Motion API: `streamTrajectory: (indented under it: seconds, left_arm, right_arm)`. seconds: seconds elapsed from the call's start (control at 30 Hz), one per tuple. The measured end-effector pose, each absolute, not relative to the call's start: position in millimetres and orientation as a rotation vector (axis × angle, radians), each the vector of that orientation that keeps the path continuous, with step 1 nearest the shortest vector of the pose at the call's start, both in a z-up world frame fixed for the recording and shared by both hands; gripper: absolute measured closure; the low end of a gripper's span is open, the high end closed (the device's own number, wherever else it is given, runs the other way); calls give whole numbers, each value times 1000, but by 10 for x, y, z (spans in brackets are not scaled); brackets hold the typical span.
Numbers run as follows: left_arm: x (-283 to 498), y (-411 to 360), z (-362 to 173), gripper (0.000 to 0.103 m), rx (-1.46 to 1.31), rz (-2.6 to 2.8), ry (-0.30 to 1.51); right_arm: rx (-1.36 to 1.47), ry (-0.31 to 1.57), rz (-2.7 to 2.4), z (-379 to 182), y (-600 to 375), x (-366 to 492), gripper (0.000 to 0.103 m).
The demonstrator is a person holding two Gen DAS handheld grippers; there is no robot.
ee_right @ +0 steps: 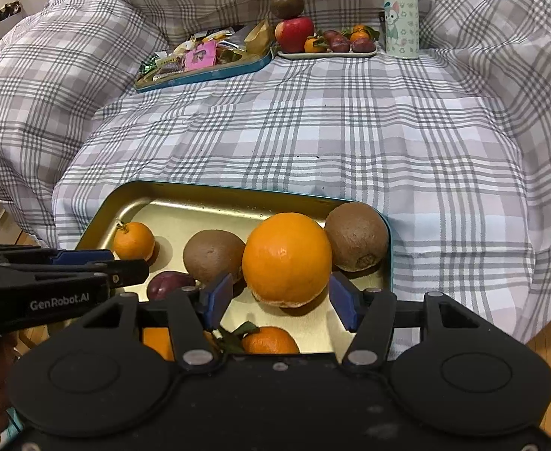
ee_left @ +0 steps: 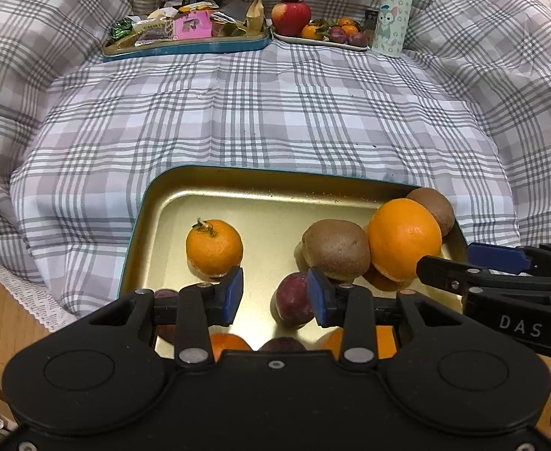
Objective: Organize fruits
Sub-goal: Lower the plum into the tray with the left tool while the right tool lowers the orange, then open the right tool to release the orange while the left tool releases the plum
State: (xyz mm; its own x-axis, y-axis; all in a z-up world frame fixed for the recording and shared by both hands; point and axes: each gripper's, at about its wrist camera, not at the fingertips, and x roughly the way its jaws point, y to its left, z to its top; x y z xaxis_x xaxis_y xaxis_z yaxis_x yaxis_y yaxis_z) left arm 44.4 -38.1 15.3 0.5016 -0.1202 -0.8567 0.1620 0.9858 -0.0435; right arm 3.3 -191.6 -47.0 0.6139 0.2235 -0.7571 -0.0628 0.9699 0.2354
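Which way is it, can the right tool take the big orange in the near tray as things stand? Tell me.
Probably yes. The right tool stands open just in front of the big orange, its blue pads either side with nothing between. The kiwis touching the orange on both sides may crowd the pads as they go further in.

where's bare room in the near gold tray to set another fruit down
Free: the gold metal tray's back-left floor, between the small stemmed mandarin and the rear rim. Crowded: right side, where the large orange and two brown kiwis bunch together.
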Motion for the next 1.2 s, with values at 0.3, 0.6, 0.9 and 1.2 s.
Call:
streamTrajectory:
  seconds: [0.3,0.6,0.9,1.2]
  left_arm:
    - [223,-425,270,57,83,-130,1003]
    - [92,-423,296,57,88,-97,1001]
    - [35,-432,286,57,89,-80,1007]
    - [13,-437,276,57,93,-80,1018]
  right_arm:
    - [183,866,133,-324,-1900,-213,42]
    - [172,878,78,-304,-1920,-411,42]
    - [226,884,68,-357,-1969,-458,42]
    - [232,879,72,-354,-1968,-493,42]
